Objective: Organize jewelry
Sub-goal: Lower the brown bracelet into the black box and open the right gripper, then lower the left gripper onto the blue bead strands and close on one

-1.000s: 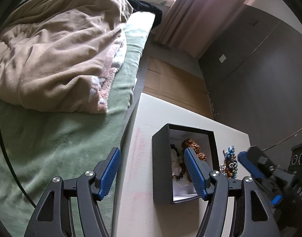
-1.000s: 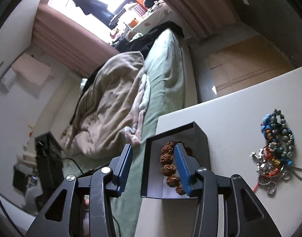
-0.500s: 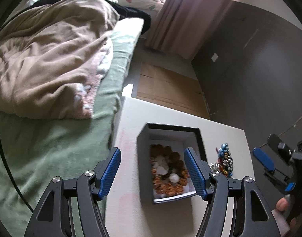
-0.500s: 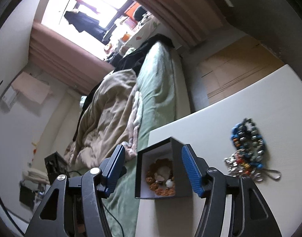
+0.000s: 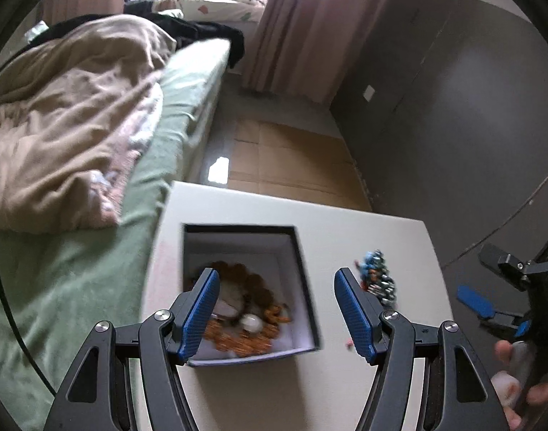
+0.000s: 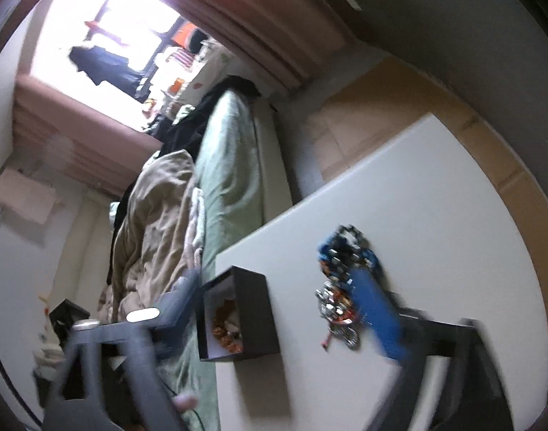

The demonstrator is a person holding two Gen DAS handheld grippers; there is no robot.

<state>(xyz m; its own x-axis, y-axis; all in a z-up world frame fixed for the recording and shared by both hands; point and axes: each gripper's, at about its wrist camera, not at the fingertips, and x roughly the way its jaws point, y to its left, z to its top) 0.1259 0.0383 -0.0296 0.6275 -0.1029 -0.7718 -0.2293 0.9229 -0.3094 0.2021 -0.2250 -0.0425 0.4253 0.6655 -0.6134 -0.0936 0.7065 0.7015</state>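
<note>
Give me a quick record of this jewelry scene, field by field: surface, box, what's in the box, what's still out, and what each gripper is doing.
surface: white table beside a bed with green sheet
box: black open box, white inside, on the table
in box: brown beaded bracelet with pale pieces
still out: pile of blue and silver jewelry on the table, apart from the box
left gripper: open, empty, above the box
right gripper: open, empty, blurred

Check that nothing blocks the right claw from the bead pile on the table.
Nothing visible does. The right claw is open above the white table, one blue finger already over the bead pile; the black box sits off to the side.
</note>
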